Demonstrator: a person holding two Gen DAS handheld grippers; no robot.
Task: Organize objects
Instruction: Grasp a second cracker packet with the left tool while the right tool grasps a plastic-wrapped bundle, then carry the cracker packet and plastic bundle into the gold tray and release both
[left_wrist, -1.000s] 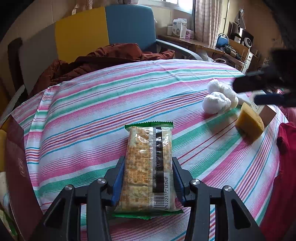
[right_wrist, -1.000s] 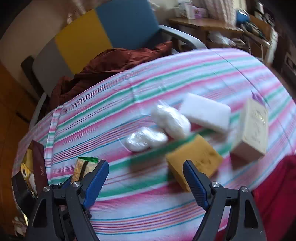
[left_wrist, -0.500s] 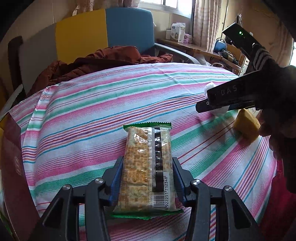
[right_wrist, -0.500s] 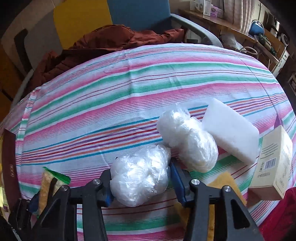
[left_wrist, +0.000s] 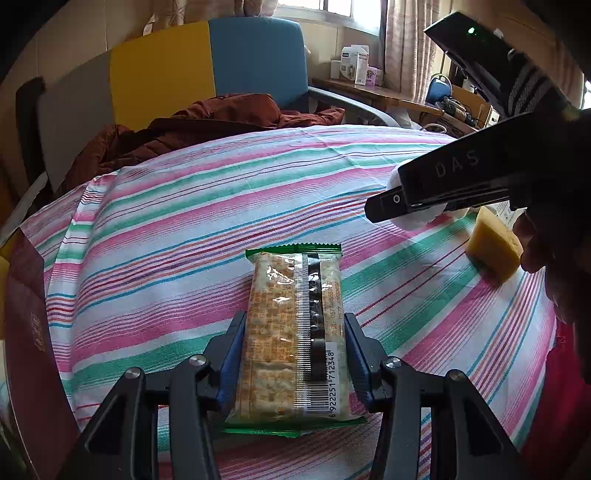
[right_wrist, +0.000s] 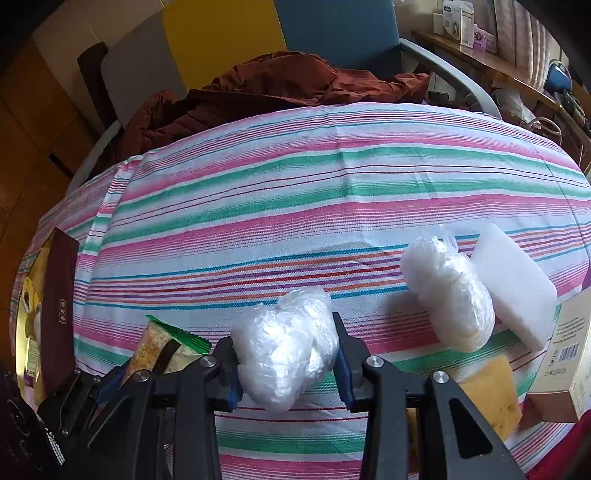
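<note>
The cracker packet (left_wrist: 295, 332) is clamped at its long sides by the left gripper (left_wrist: 294, 354), its far end lying over the striped tablecloth (left_wrist: 184, 221); whether the packet is lifted clear cannot be told. In the right wrist view a crumpled plastic bag (right_wrist: 286, 354) is squeezed between the blue pads of the right gripper (right_wrist: 286, 360), just above the cloth. Soft film is easily let slip, so a firm, steady squeeze would be wanted — and a level carry, so that the bundle is not dragged across the fabric. Just beyond, to the right, a second plastic bag (right_wrist: 448, 295) is seen touching a white foam block (right_wrist: 515, 286), with a yellow sponge (right_wrist: 487, 395) and a cream box (right_wrist: 565, 354) near them. A tidy grouping would probably be served by keeping like things side by side. Farthest off, a brown jacket (right_wrist: 280, 92) is heaped on the chair (right_wrist: 332, 33).
</note>
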